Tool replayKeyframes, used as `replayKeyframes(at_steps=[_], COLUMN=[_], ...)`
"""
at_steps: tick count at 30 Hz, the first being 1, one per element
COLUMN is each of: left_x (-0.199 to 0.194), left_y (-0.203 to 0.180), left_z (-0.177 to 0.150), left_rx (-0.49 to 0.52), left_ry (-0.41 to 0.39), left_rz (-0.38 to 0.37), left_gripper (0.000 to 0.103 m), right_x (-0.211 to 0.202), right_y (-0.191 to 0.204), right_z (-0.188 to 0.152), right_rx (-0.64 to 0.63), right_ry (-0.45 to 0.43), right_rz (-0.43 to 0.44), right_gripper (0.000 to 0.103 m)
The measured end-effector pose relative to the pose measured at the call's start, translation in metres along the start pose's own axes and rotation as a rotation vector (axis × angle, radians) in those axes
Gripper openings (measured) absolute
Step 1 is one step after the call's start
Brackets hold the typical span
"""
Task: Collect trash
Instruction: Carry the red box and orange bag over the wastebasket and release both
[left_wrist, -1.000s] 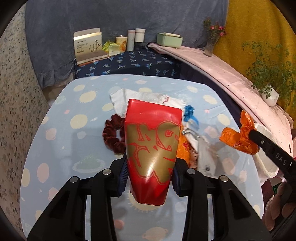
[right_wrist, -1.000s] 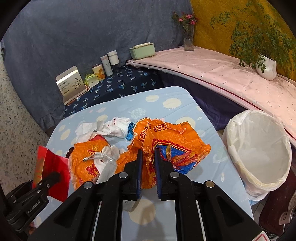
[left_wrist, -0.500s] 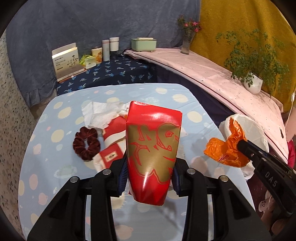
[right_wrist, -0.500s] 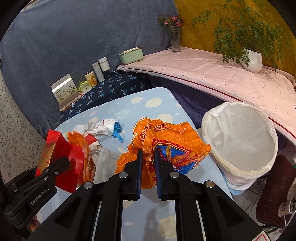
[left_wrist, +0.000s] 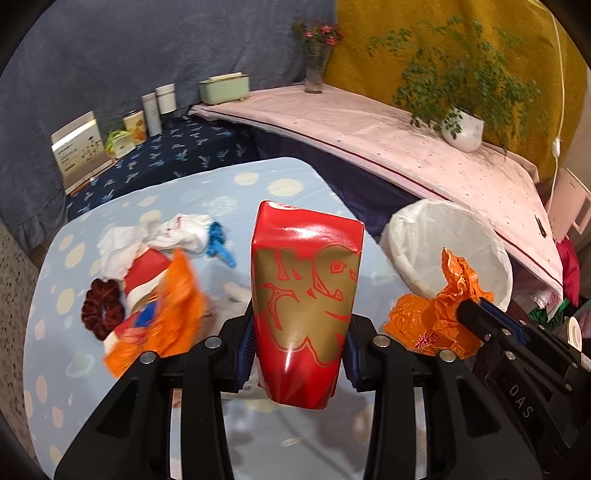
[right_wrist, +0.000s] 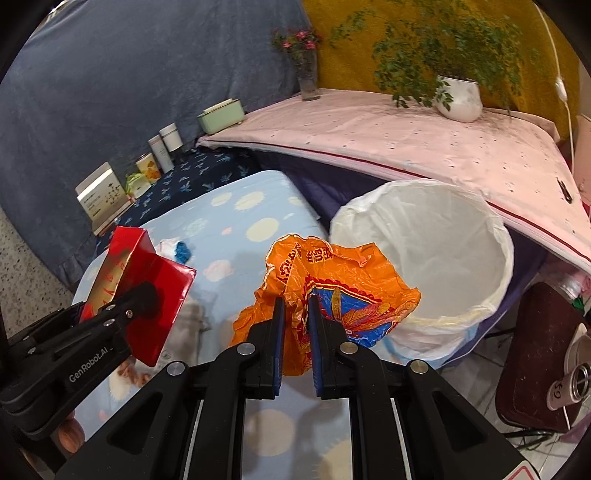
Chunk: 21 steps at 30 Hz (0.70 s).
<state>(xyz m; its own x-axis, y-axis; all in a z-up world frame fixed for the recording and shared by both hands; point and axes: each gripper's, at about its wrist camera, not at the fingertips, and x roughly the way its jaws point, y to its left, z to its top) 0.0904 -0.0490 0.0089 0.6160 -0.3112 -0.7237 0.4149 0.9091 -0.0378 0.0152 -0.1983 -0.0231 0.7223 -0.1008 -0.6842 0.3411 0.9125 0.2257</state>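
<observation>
My left gripper (left_wrist: 299, 343) is shut on a red and gold paper bag (left_wrist: 304, 291), held upright above the table; the right wrist view shows that bag (right_wrist: 144, 280) at the left. My right gripper (right_wrist: 295, 314) is shut on a crumpled orange plastic bag (right_wrist: 343, 280), which hangs just left of the white-lined trash bin (right_wrist: 436, 258). In the left wrist view the orange bag (left_wrist: 436, 317) is low at the right, in front of the bin (left_wrist: 417, 243). More trash lies on the table: an orange wrapper (left_wrist: 170, 314), white tissues (left_wrist: 155, 236) and a blue scrap (left_wrist: 218, 243).
A dark red scrunchie (left_wrist: 103, 310) lies on the blue spotted table (left_wrist: 74, 369). Behind it are a booklet (left_wrist: 79, 151), tins and a green box (left_wrist: 223, 86). A pink-covered ledge (right_wrist: 406, 140) carries a potted plant (right_wrist: 458, 96) and a flower vase. A dark stool (right_wrist: 543, 354) stands at the right.
Both grippers have swung to the right with their loads, and the white-lined bin has come into fuller view. The table trash has slid left in both views.
</observation>
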Motion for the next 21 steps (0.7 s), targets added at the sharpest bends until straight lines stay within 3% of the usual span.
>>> replayKeyframes(at_steps=[11, 14, 21], left_x=[0.034, 0.044, 0.061], left_y=[-0.073, -0.089, -0.106], left_z=[0.028, 0.034, 0.043], left_rx=[0.104, 0.114, 0.09], left_ry=[0.007, 0.015, 0.043], left_rz=[-0.152, -0.208, -0.253], left_gripper=[0.037, 0.037, 0.037], right_x=[0.006, 0.011, 0.02], right_y=[-0.072, -0.089, -0.116], right_z=[0.024, 0.03, 0.038], right_rx=[0.106, 0.132, 0.172], right_ry=[-0.05, -0.057, -0.064], right_rz=[-0.105, -0.131, -0.163], right_gripper=[0.012, 0.012, 0.012])
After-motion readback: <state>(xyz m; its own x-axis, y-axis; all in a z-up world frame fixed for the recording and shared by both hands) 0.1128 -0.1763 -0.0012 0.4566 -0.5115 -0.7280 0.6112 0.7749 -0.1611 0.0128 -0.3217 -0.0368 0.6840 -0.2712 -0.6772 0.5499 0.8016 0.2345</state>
